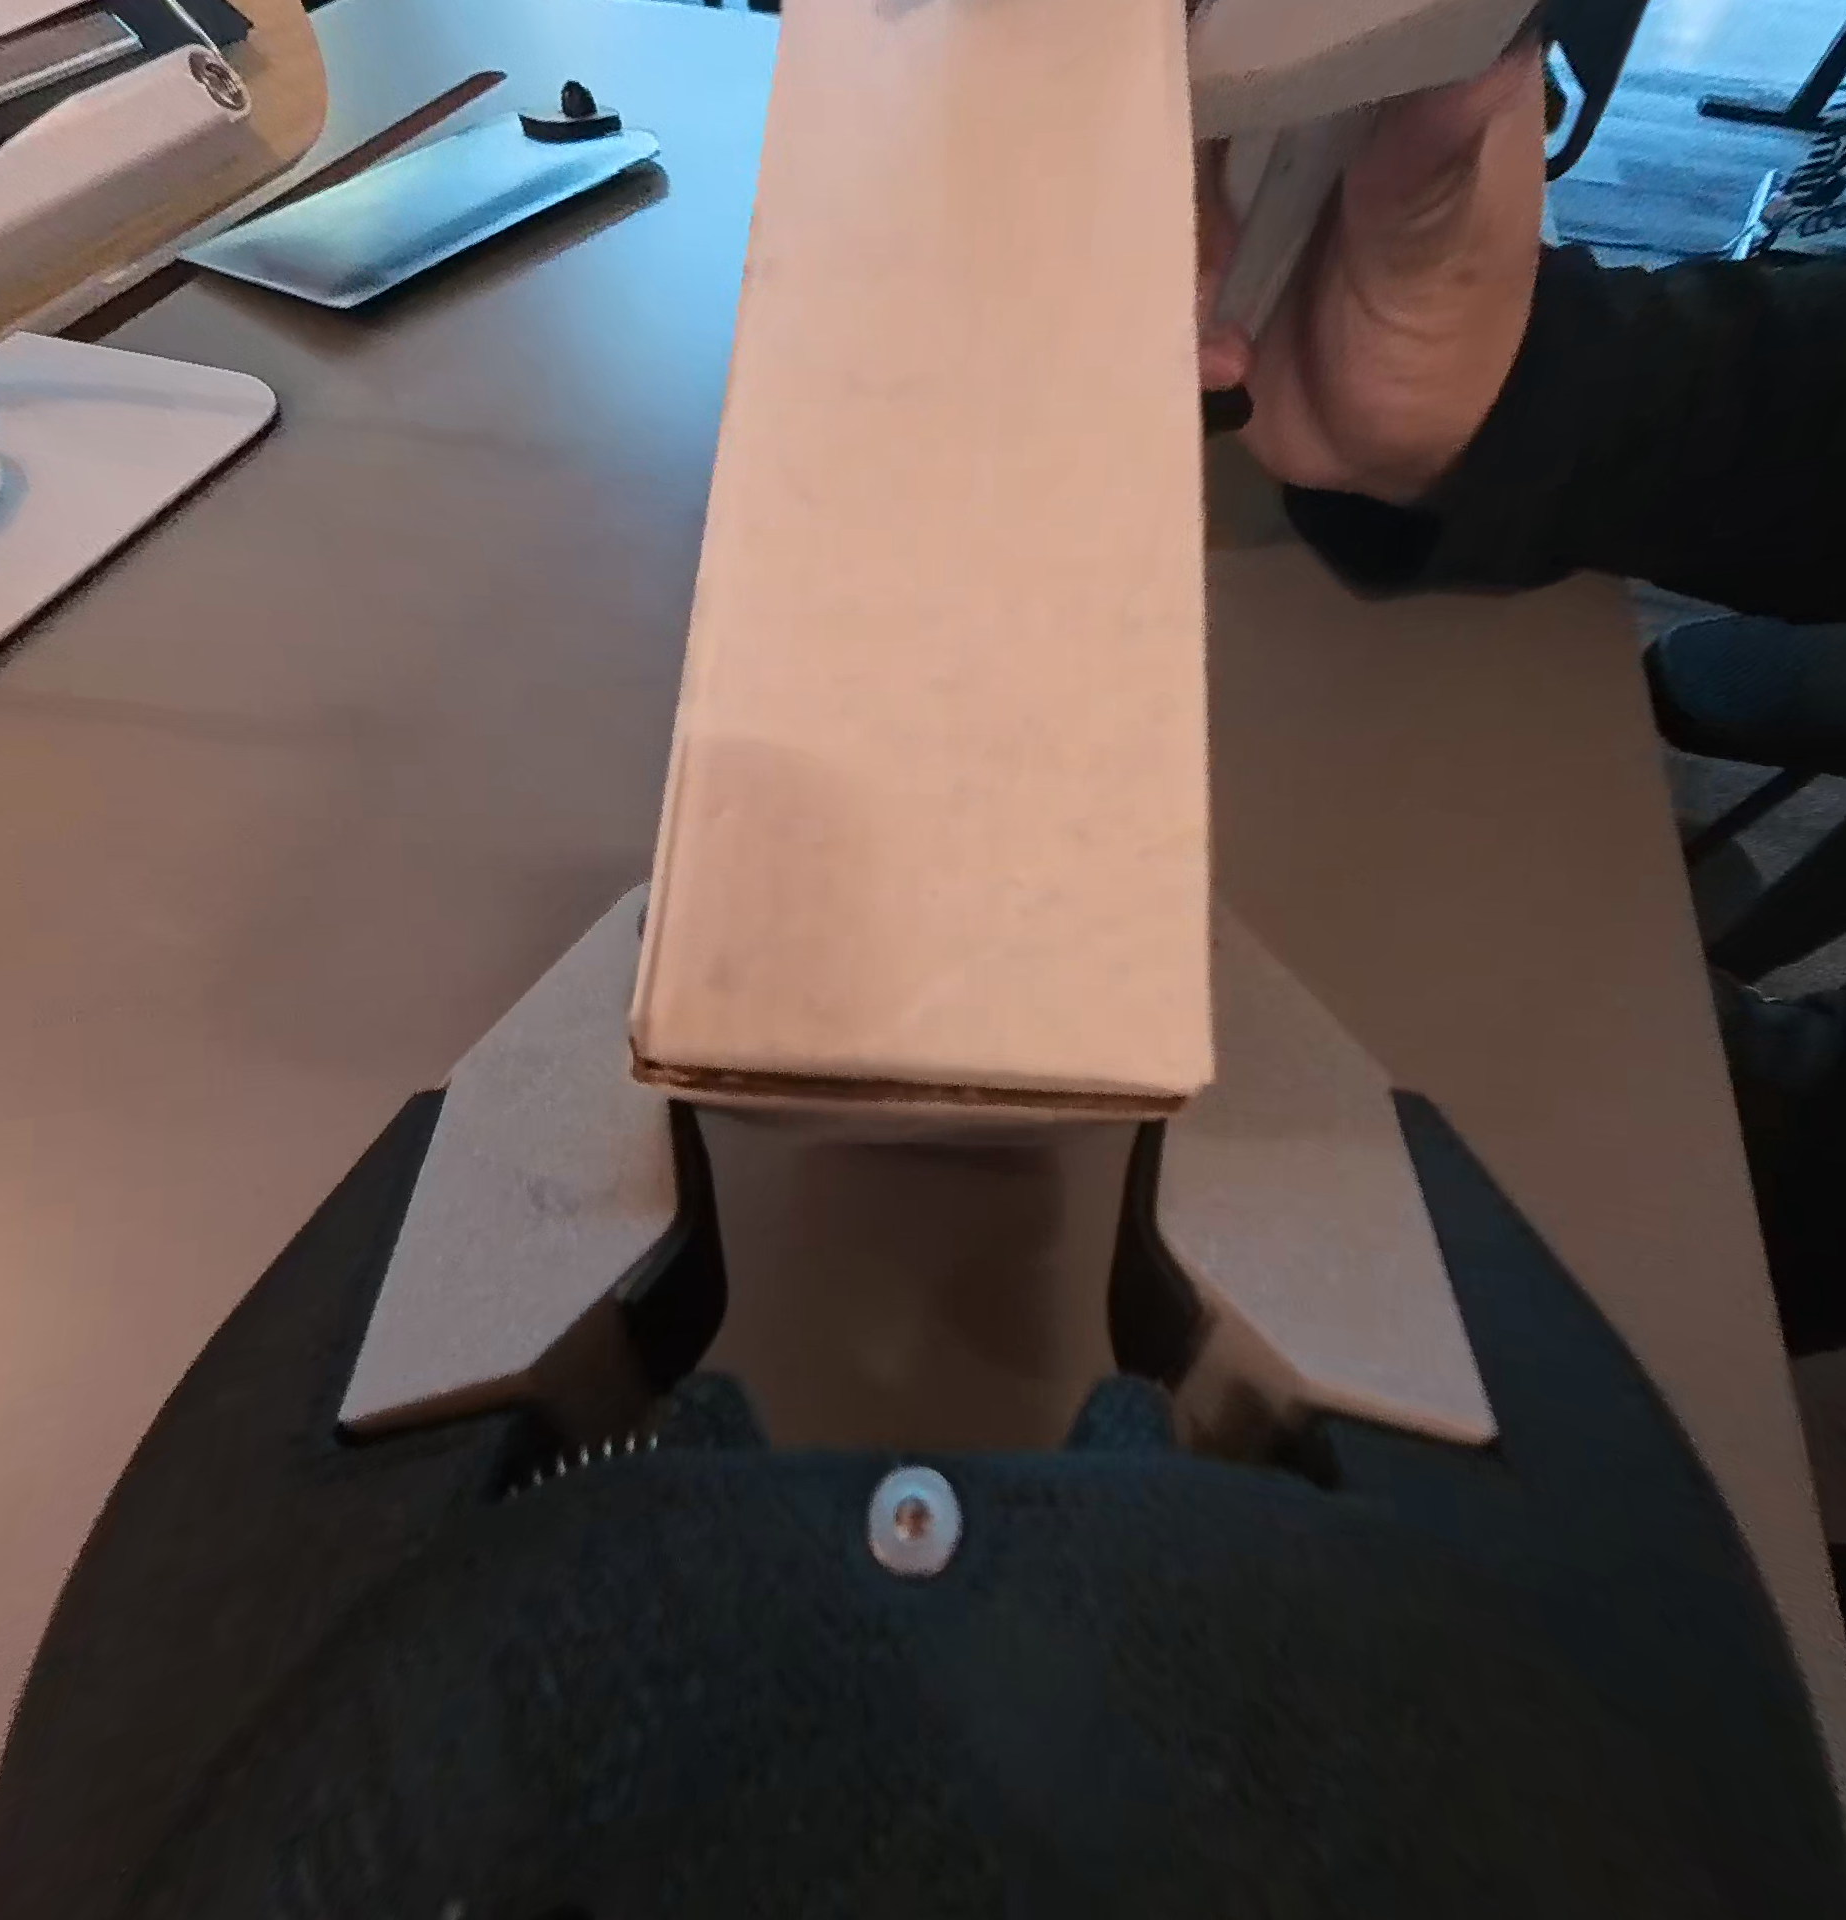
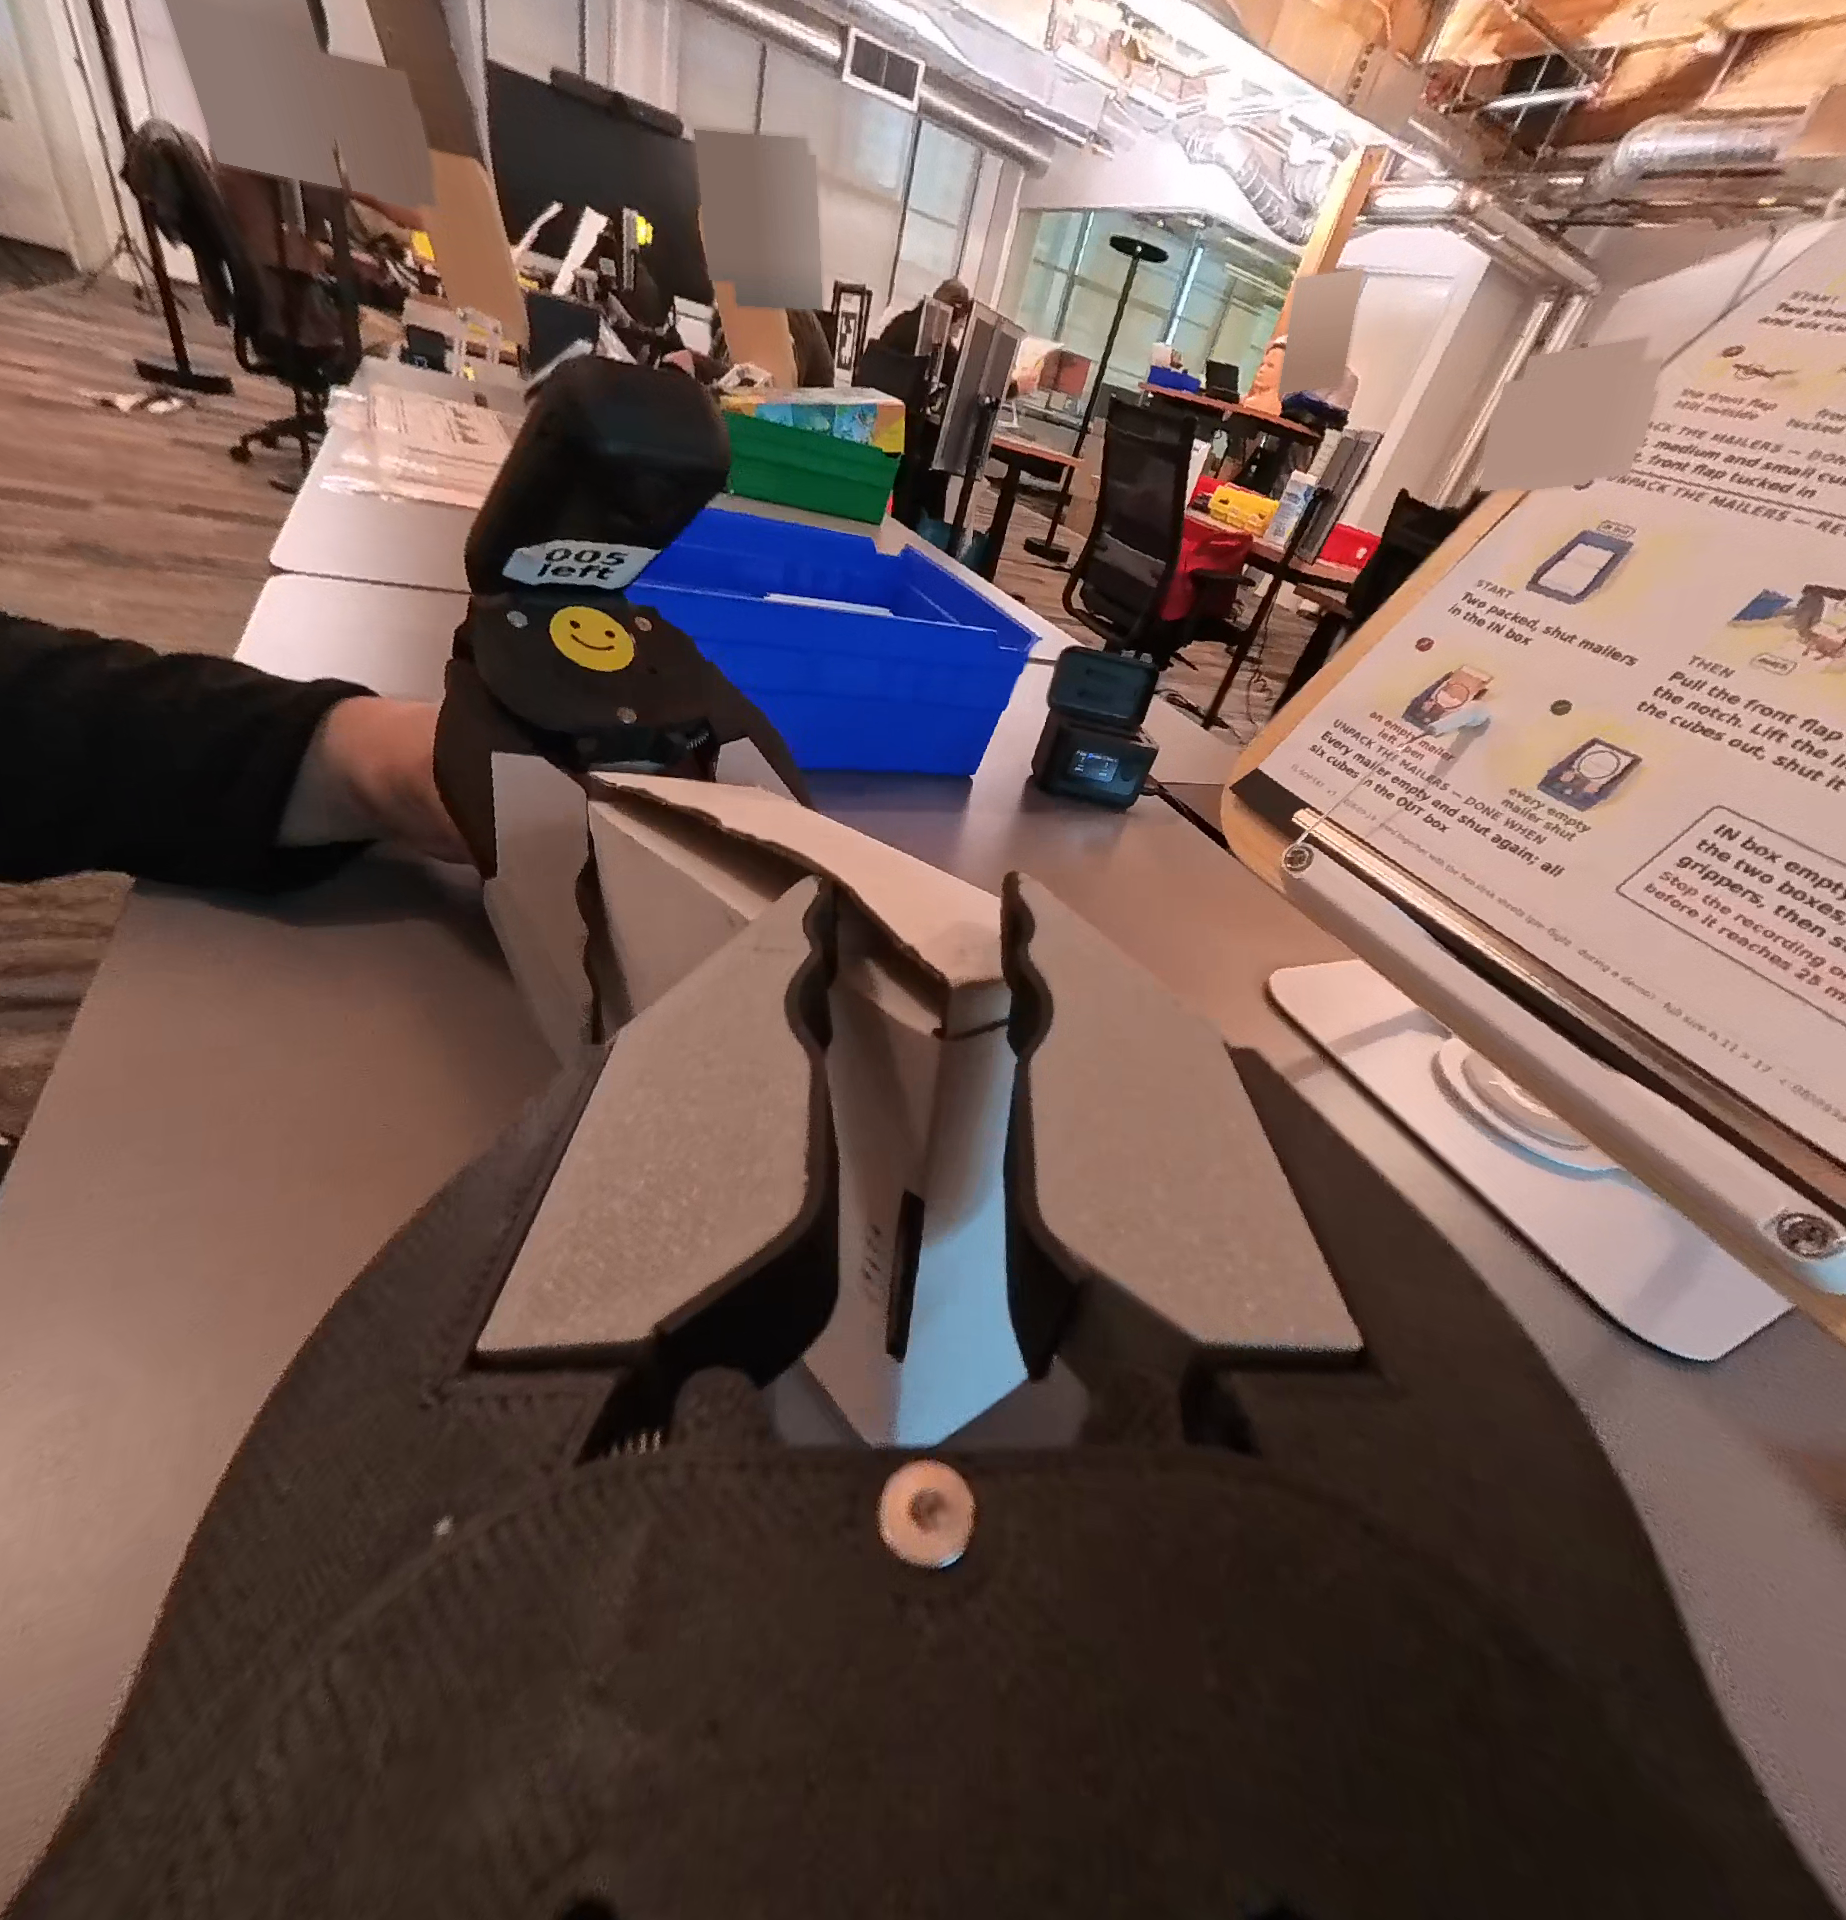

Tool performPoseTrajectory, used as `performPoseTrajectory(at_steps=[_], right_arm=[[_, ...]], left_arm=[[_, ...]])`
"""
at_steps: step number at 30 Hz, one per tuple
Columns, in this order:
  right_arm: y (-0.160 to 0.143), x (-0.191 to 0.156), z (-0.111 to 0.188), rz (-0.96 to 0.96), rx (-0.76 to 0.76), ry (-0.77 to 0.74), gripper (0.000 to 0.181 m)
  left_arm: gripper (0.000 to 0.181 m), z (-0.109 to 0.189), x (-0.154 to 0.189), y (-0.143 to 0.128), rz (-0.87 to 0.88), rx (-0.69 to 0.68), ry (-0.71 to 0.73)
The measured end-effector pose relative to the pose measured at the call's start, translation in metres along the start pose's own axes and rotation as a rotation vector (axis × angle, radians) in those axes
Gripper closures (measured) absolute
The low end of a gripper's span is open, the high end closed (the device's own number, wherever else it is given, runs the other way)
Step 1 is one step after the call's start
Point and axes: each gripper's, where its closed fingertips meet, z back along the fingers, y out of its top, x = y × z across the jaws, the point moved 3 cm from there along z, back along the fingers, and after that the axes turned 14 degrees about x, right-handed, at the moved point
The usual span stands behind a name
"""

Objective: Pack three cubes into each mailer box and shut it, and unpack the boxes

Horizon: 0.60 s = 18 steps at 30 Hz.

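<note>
A tan cardboard mailer box (image 1: 940, 582) is held above the dark table between both grippers. My left gripper (image 1: 924, 935) is shut on the box's near end, one finger on each broad side. In the right wrist view the left gripper (image 2: 628, 821) clamps the far end of the box (image 2: 670, 914). My right gripper (image 2: 914, 935) is shut on the box's cardboard lid flap (image 2: 898, 925), which is bent up at the near corner. The hand holding the right gripper (image 1: 1376, 312) shows beside the box's far end. No cubes are in view; the box's inside is hidden.
An instruction sheet on a tilted stand (image 2: 1625, 727) rises at the right, with its white base (image 1: 88, 457) on the table (image 1: 327, 831). A blue bin (image 2: 846, 665) and a green bin (image 2: 815, 468) stand beyond the box. A small black device (image 2: 1095, 727) sits nearby. There is about 11 cm between the tips of the two grippers.
</note>
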Motion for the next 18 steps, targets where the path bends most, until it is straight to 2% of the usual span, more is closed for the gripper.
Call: performPoseTrajectory(at_steps=[6, 13, 18], right_arm=[[-0.0007, 0.0039, 0.0005, -0.084, 0.012, -0.005, 0.153], [-0.0021, 0.0027, 0.0008, 0.012, -0.003, -0.017, 0.152], [-0.0088, 0.007, 0.0002, -0.03, -0.022, -0.022, 0.151]], left_arm=[[0.089, -0.0014, -0.0008, 0.0004, -0.008, -0.008, 0.019], [0.086, -0.0013, -0.0014, 0.0033, 0.044, 0.042, -0.004], [0.086, -0.0003, -0.0055, 0.004, 0.051, 0.052, 0.023]])
